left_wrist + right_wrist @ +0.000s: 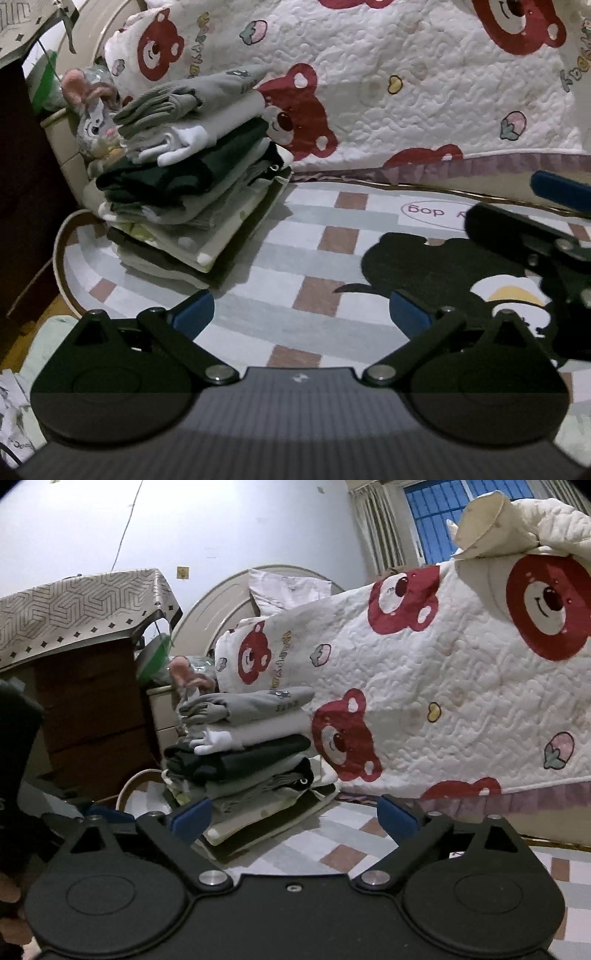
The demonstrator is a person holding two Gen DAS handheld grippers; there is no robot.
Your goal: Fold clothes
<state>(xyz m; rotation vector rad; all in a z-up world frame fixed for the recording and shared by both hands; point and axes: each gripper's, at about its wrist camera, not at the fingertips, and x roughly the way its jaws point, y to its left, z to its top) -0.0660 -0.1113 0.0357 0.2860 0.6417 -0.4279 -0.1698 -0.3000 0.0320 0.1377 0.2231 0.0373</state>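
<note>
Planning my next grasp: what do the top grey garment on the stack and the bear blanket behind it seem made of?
Top grey garment: looks like soft matte knit, sweatshirt-type, with ribbed folded edges; fibre unclear. Bear blanket: seemingly quilted, padded cotton-like fabric, matte, puckered stitch lines across its printed surface.

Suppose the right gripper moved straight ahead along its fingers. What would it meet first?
Probably the stack of folded clothes or the bear-print quilt beside it. The open right gripper aims near where the two meet, above the checked mat; depth is unclear.
</note>
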